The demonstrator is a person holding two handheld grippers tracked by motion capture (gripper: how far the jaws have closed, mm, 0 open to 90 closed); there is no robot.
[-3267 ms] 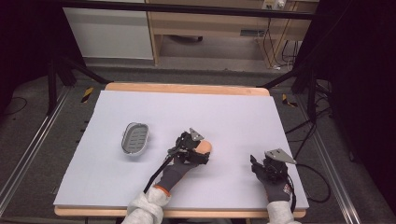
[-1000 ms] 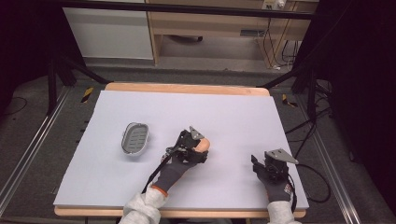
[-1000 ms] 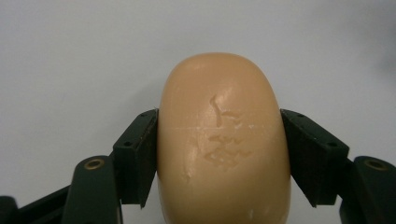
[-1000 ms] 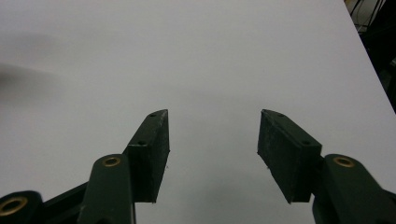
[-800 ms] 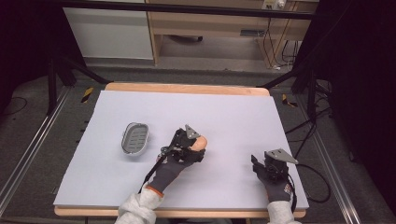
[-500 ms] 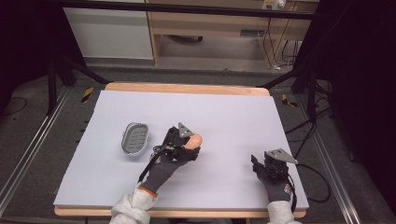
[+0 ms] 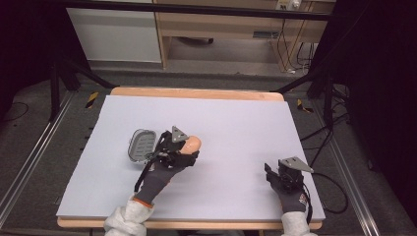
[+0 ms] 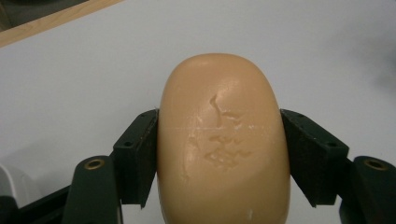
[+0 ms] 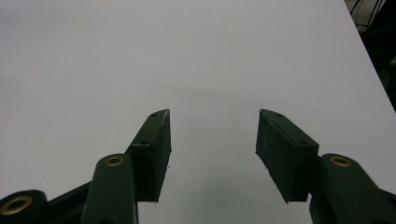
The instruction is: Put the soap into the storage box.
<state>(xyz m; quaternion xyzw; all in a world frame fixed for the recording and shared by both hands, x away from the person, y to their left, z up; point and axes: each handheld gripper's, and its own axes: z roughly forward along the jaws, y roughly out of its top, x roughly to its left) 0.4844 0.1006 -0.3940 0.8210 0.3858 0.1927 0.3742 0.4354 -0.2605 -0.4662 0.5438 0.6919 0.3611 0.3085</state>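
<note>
Soap bar (image 8: 223, 144) clamped in the left gripper (image 7: 183, 147) above a pale lavender table (image 7: 236, 118)

The soap hangs just right of the grey soap dish (image 7: 141, 145); the right gripper (image 9: 213, 154) gapes empty, well right of the dish. Beyond the table's wooden edge lie grey floor and cabinets.

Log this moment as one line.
left gripper: shut on soap bar | right gripper: open, nothing between its jaws | soap dish: empty on table
</note>
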